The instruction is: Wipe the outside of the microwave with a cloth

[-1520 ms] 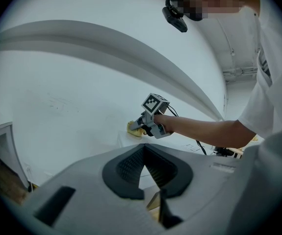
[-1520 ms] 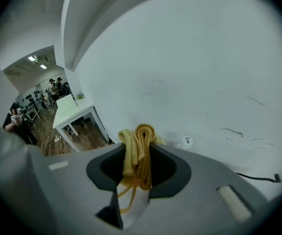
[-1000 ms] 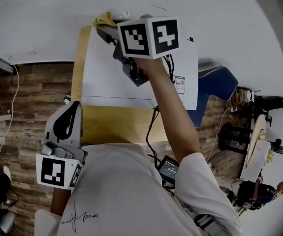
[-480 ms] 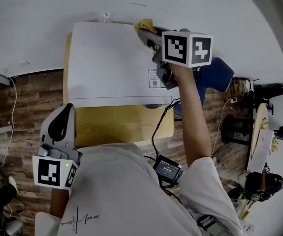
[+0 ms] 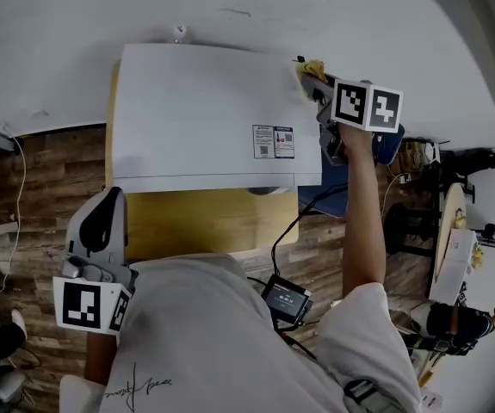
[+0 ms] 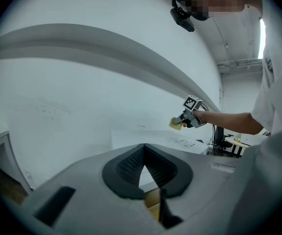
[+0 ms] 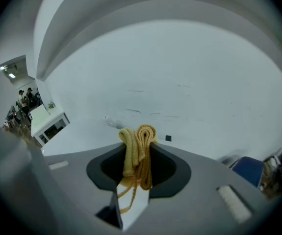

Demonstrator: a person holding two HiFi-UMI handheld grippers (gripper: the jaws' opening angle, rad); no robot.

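Closest to the camera in the head view, the left hand-held gripper point(image 5: 102, 220) sits down at 7 o'clock, held low next to the person's white shirt point(image 5: 204, 334). Its own view shows the left hand-held gripper point(image 6: 143, 148) w/ jaws closed together, nothing btwn them, pointing over the wooden surface point(image 5: 204, 222) and not touching anything.

Next out is the microwave point(image 5: 195, 110), a white box on that surface, taking up the middle of the frame. There are two small sticker labels point(image 5: 273, 141) near its front edge, at about 4 o'clock on the top panel.

Then the right hand-held gripper point(image 5: 314, 77), arm stretched out to approx 1 o'clock. Its jaws are clamped on the yellow cloth point(image 5: 313, 66), which is bunched up right at the microwave's back right corner. In the right gripper view the cloth point(image 7: 137, 151) is folded into a thick wad pinched btwn the jaws of the right hand-held gripper point(image 7: 138, 136), w/ a few loose threads hanging down. Can't tell if it's pressed on the panel or just above it.

Beyond that it's the white wall point(image 5: 230, 7), plus a blue chair point(image 5: 391, 143) at 3 o'clock.
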